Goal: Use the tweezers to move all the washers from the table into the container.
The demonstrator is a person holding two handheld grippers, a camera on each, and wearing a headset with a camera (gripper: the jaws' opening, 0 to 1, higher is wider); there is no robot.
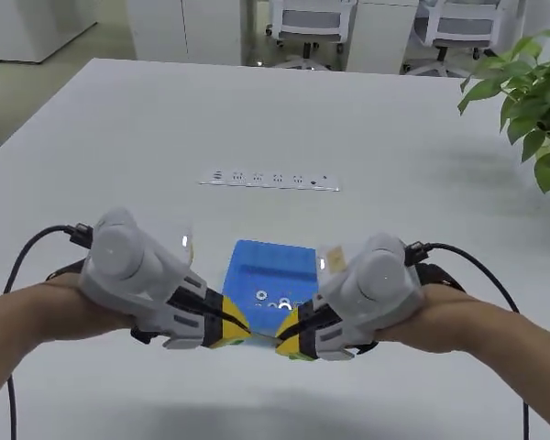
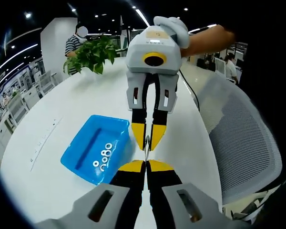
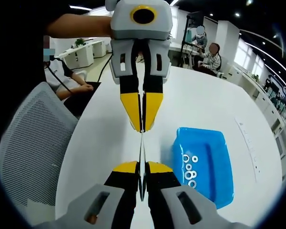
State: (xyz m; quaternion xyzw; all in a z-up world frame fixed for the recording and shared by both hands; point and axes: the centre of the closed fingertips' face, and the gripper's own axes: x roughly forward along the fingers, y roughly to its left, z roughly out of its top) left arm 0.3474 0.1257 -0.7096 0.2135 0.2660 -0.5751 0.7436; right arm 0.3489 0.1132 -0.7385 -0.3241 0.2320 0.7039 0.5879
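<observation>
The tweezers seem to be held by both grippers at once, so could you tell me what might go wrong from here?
1. The thin tweezers span tip to tip between the left gripper and the right gripper, both shut on them. If one lets go before the other grips firmly, they could twist or drop.
2. The container, holding the washers, sits right beside the tips. A sideways swing might knock it and spill them.
</observation>
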